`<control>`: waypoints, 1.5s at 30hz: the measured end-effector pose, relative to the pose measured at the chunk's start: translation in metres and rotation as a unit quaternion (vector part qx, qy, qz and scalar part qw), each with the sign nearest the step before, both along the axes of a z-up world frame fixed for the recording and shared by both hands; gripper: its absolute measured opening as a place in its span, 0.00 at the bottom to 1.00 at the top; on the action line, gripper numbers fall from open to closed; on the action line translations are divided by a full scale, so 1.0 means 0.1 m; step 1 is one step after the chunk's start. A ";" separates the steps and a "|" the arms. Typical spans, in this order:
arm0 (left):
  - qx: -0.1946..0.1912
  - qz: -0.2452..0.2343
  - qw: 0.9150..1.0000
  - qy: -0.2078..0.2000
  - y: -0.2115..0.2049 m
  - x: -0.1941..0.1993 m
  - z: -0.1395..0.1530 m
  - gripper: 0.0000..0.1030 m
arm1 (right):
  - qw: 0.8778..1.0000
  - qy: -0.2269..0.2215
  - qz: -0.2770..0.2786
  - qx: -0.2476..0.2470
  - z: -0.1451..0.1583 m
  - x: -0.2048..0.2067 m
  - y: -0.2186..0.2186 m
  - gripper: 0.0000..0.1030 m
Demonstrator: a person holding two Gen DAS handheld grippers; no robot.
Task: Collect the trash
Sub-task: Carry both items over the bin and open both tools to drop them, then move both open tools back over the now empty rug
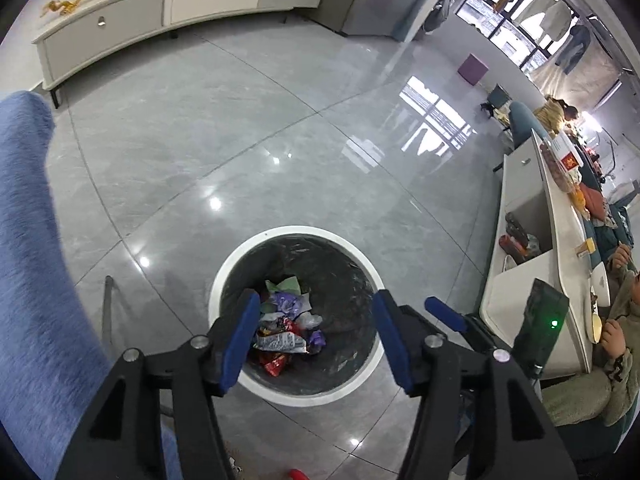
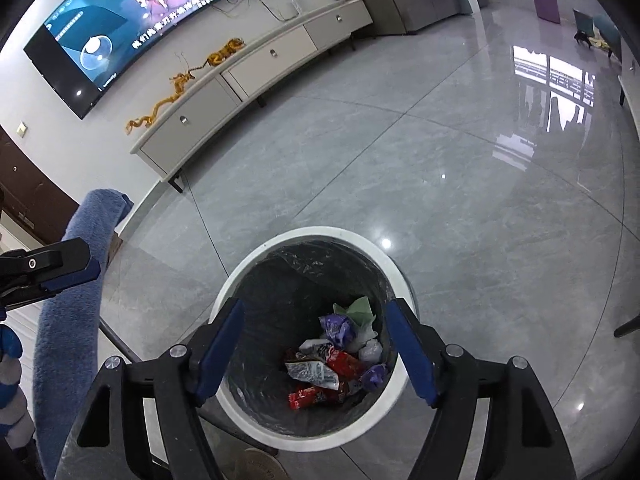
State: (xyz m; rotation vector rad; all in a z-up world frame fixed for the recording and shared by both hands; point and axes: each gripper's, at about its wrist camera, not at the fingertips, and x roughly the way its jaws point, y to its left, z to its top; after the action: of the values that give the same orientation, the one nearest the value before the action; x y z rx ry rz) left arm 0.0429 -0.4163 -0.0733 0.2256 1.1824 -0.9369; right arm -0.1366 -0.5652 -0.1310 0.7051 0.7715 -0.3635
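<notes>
A round white bin (image 1: 224, 276) (image 2: 400, 272) with a black liner stands on the grey floor below both grippers. Inside lie several crumpled wrappers (image 1: 282, 330) (image 2: 336, 364): red, silver, purple, green and white. My left gripper (image 1: 316, 300) hangs over the bin's mouth, jaws open with nothing between the blue pads. My right gripper (image 2: 316, 308) also hangs over the bin, open and empty. In the left wrist view the right gripper's blue fingertip (image 1: 444, 312) shows just to the right. In the right wrist view the left gripper's finger (image 2: 68, 268) shows at the left edge.
A blue fuzzy cushion (image 1: 32, 280) (image 2: 76, 304) rises left of the bin. A white low table (image 1: 560, 248) with snacks, and a person in a green fleece (image 1: 600, 372), are on the right. A white TV cabinet (image 2: 256, 72) lines the far wall. Shiny grey tiles (image 1: 240, 140) lie between.
</notes>
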 end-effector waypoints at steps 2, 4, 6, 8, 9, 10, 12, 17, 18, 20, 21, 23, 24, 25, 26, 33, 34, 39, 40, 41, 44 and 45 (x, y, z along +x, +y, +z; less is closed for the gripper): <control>0.000 0.009 1.000 -0.012 0.12 -0.03 0.12 0.56 | 1.000 -0.012 0.004 -0.007 0.12 -0.04 0.06 0.71; 0.003 0.018 1.000 -0.025 0.22 -0.09 0.22 0.56 | 0.999 -0.027 0.011 -0.015 0.26 -0.10 0.12 0.72; 0.010 0.026 0.999 -0.043 0.35 -0.16 0.35 0.56 | 0.999 -0.040 0.021 -0.026 0.39 -0.15 0.21 0.74; 0.012 0.036 0.998 -0.059 0.48 -0.23 0.44 0.56 | 0.997 -0.051 0.036 -0.040 0.54 -0.20 0.32 0.77; 0.013 0.042 0.997 -0.065 0.55 -0.26 0.48 0.56 | 0.996 -0.056 0.045 -0.048 0.62 -0.23 0.37 0.77; 0.013 0.052 0.996 -0.070 0.64 -0.29 0.52 0.56 | 0.995 -0.062 0.054 -0.055 0.69 -0.25 0.44 0.78; 0.015 0.072 0.994 -0.080 0.84 -0.33 0.60 0.56 | 0.992 -0.075 0.076 -0.070 0.83 -0.28 0.57 0.79; 0.021 0.129 0.985 -0.109 1.38 -0.42 0.83 0.56 | 0.982 -0.111 0.119 -0.091 1.10 -0.34 0.88 0.82; 0.021 0.142 0.983 -0.114 1.50 -0.43 0.88 0.56 | 0.981 -0.117 0.126 -0.093 1.14 -0.35 0.93 0.83; 0.018 0.172 0.977 -0.125 1.74 -0.45 0.98 0.56 | 0.977 -0.127 0.138 -0.098 1.21 -0.34 1.01 0.84; 0.019 0.189 0.973 -0.135 1.89 -0.45 1.04 0.56 | 0.976 -0.132 0.142 -0.102 1.25 -0.33 1.05 0.85; 0.019 0.212 0.966 -0.150 2.08 -0.45 1.13 0.56 | 0.972 -0.141 0.150 -0.110 1.33 -0.31 1.13 0.86; 0.018 0.229 0.960 -0.159 2.22 -0.45 1.18 0.56 | 0.970 -0.146 0.155 -0.114 1.37 -0.29 1.17 0.86; 0.019 0.240 0.957 -0.165 2.30 -0.44 1.22 0.56 | 0.969 -0.151 0.158 -0.116 1.40 -0.28 1.20 0.87; 0.019 0.251 0.953 -0.169 2.41 -0.44 1.25 0.56 | 0.968 -0.155 0.161 -0.117 1.43 -0.27 1.23 0.89; 0.014 0.308 0.926 -0.219 3.03 -0.51 1.46 0.56 | 0.955 -0.187 0.195 -0.124 1.62 -0.20 1.58 0.96; 0.014 0.315 0.920 -0.233 3.12 -0.54 1.50 0.56 | 0.953 -0.189 0.199 -0.126 1.63 -0.19 1.63 0.96; 0.017 0.342 0.897 -0.280 3.53 -0.68 1.60 0.56 | 0.943 -0.193 0.227 -0.149 1.75 -0.09 2.09 1.00; 0.018 0.350 0.892 -0.286 3.63 -0.71 1.60 0.57 | 0.941 -0.193 0.231 -0.155 1.78 -0.08 2.20 1.00; 0.020 0.354 0.889 -0.290 3.70 -0.72 1.60 0.57 | 0.940 -0.192 0.232 -0.160 1.80 -0.06 2.30 1.00; 0.031 0.362 0.882 -0.300 3.93 -0.77 1.56 0.83 | 0.934 -0.188 0.241 -0.184 1.86 -0.03 2.61 1.00; 0.031 0.364 0.880 -0.304 4.00 -0.79 1.55 0.88 | 0.933 -0.185 0.243 -0.190 1.88 -0.01 2.72 1.00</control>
State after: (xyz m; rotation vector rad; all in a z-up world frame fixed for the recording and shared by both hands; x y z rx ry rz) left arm -0.0364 -0.0164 0.0818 0.0947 0.6131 -0.1261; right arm -0.1380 -0.2934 0.0572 0.1891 0.4715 0.0754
